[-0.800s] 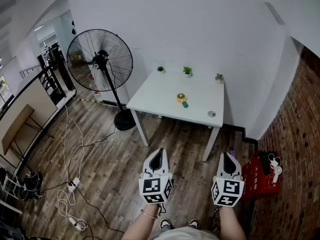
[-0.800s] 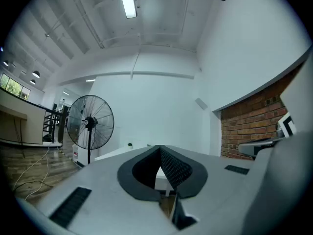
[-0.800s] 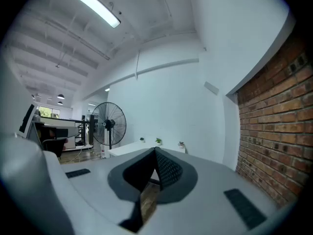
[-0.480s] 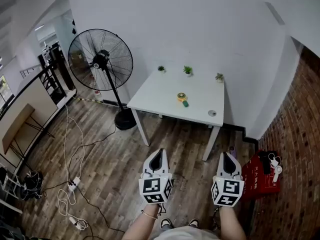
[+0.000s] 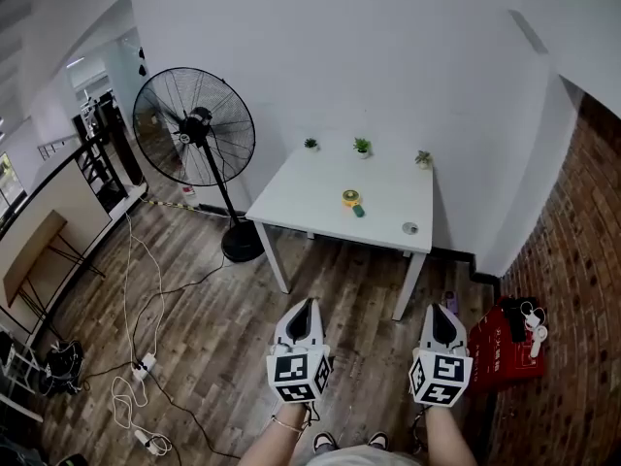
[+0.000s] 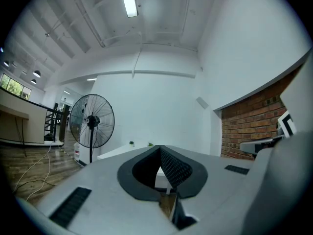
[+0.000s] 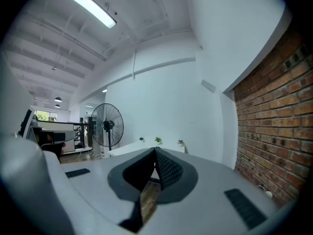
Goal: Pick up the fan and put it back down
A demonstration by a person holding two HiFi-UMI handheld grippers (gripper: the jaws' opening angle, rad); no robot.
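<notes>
**Both grippers empty, fan well out of reach**

Your left gripper (image 5: 307,305) and right gripper (image 5: 440,311) both have their jaws pressed together on nothing. The tall black wire-caged pedestal fan (image 5: 197,132) stands just left of the white square table (image 5: 310,187), well ahead of you. Step closer and open up first, then I'd clamp the pole.

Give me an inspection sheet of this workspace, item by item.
Surface: white table, beyond both grippers.
Job's things: pedestal fan upright on the floor left of the table.
Clutter: three small potted plants along the table's far edge; small yellow item mid-table, too small to identify; red crate on floor at right.
Grippers: left gripper and right gripper both shut, empty, over the floor.
Cables: loose cables and power strip on floor at left.
Surroundings: wooden floor, white wall, brick wall at right.
</notes>
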